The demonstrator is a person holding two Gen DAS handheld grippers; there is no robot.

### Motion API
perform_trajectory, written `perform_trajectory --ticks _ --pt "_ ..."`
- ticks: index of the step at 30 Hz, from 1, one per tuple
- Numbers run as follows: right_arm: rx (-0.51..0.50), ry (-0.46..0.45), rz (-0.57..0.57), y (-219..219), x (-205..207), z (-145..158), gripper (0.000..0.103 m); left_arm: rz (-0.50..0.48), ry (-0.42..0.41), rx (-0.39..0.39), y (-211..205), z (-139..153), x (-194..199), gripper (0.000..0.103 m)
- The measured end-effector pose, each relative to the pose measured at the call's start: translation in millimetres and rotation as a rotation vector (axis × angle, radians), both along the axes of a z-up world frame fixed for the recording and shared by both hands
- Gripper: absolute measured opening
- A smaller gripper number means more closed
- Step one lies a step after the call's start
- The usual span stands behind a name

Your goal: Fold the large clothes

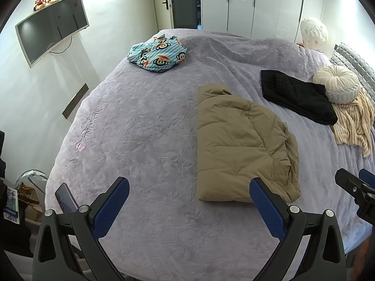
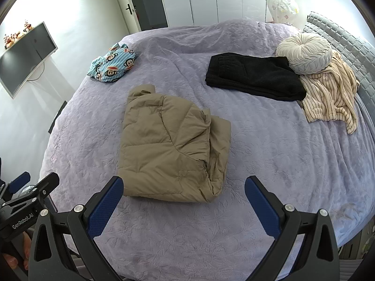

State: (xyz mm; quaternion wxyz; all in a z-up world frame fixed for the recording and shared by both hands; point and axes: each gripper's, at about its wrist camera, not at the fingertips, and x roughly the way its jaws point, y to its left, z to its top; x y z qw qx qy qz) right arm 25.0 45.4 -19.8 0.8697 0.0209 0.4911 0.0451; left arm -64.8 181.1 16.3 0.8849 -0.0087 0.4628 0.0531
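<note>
A wide bed covered with a lavender embossed bedspread (image 1: 140, 128) fills both views. Near the middle of it lies a tan puffer jacket (image 2: 168, 149), folded into a thick rectangle with its collar pointing toward the far side of the bed; in the left wrist view it sits right of centre. Both handheld grippers hover above the near edge of the bed at the bottom of each frame. The left gripper (image 1: 189, 201) has its blue-padded fingers spread wide apart, holding nothing. The right gripper (image 2: 184, 199) is likewise spread wide and empty, with the jacket's near edge just beyond its fingertips. Further back, toward the upper right, a folded black garment (image 2: 255, 79) lies flat, touching a cream striped garment (image 2: 328, 98) that is rumpled beside it, with a round pleated cushion (image 2: 304, 53) resting against both. In the upper left sits a crumpled blue striped fleece printed with cartoon monkeys (image 1: 157, 53). A television (image 1: 51, 28) hangs on the left wall, and white wardrobe doors (image 1: 253, 2) stand beyond the bed.
</note>
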Motion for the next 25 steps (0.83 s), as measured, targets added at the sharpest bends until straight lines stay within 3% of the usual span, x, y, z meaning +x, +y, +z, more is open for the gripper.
perform_trajectory --ticks 25 --pt "-0.001 0.001 -0.005 1.7 -1.4 0.2 0.103 -0.013 -0.009 -0.005 -1.0 2.2 1.6 0.103"
